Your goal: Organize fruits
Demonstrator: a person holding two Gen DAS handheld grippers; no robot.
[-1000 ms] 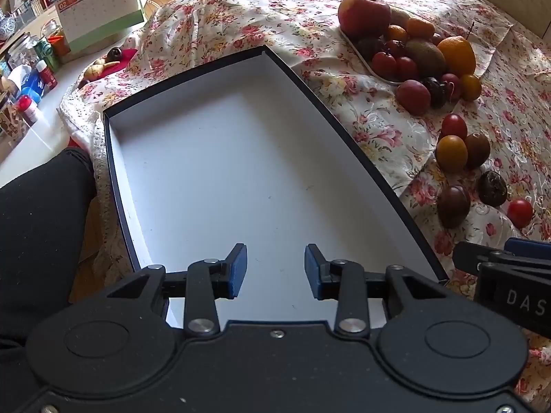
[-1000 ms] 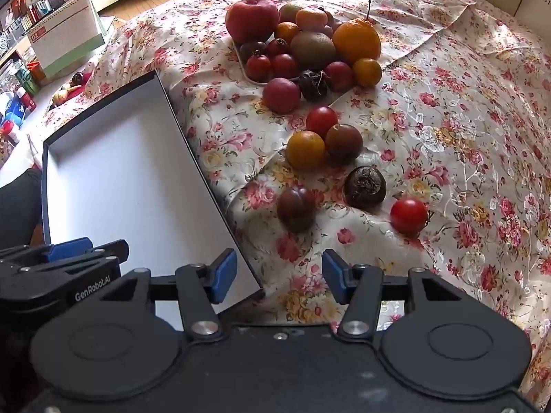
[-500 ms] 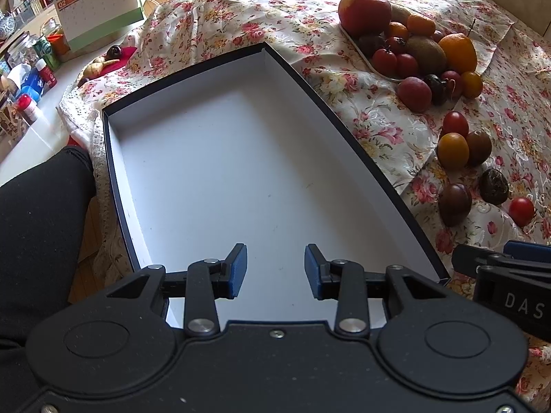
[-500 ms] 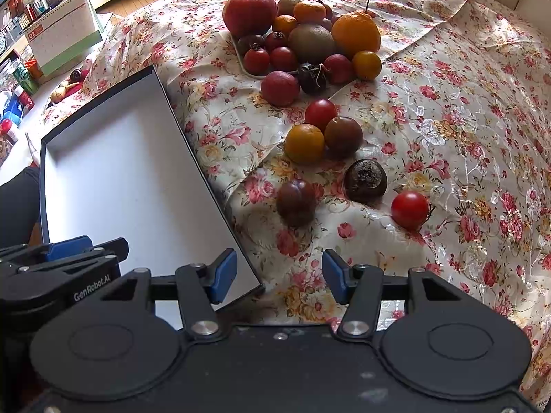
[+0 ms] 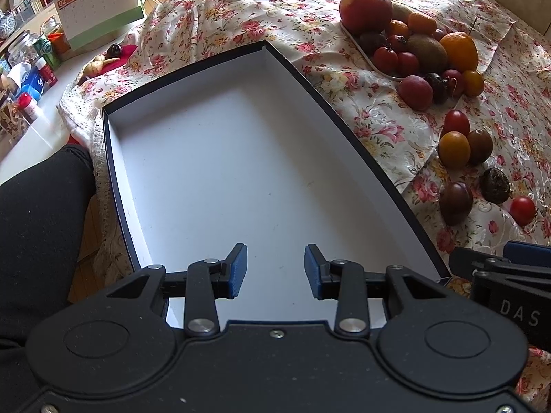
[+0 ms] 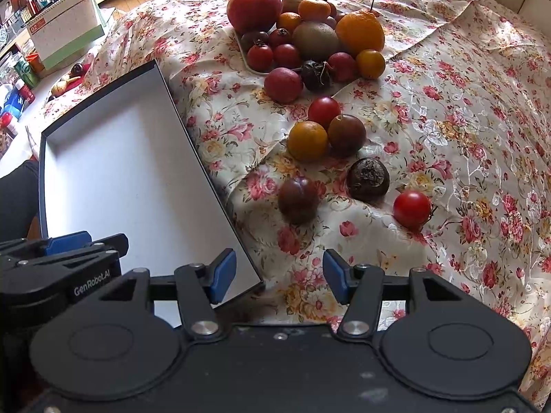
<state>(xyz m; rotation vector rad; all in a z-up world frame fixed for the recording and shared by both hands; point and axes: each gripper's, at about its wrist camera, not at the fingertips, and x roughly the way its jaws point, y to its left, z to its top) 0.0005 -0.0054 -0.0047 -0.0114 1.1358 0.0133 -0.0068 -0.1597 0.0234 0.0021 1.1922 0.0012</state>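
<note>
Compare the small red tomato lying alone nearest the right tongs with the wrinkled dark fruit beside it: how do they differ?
The red tomato is bright red; the wrinkled dark fruit is near black-brown. The tomato's skin is smooth and glossy, whereas the dark fruit's is rough, dull and shrivelled. The tomato looks slightly smaller. Both are roundish and lie loose on the floral cloth, outside the box.

The white tray point(image 6: 248, 57) lies mostly hidden under piled fruit. The kiwi point(image 6: 292, 1) behind the apple point(image 6: 254, 8) shows only partly. Shelf clutter point(image 5: 24, 58) blurs at the frame edge.
</note>
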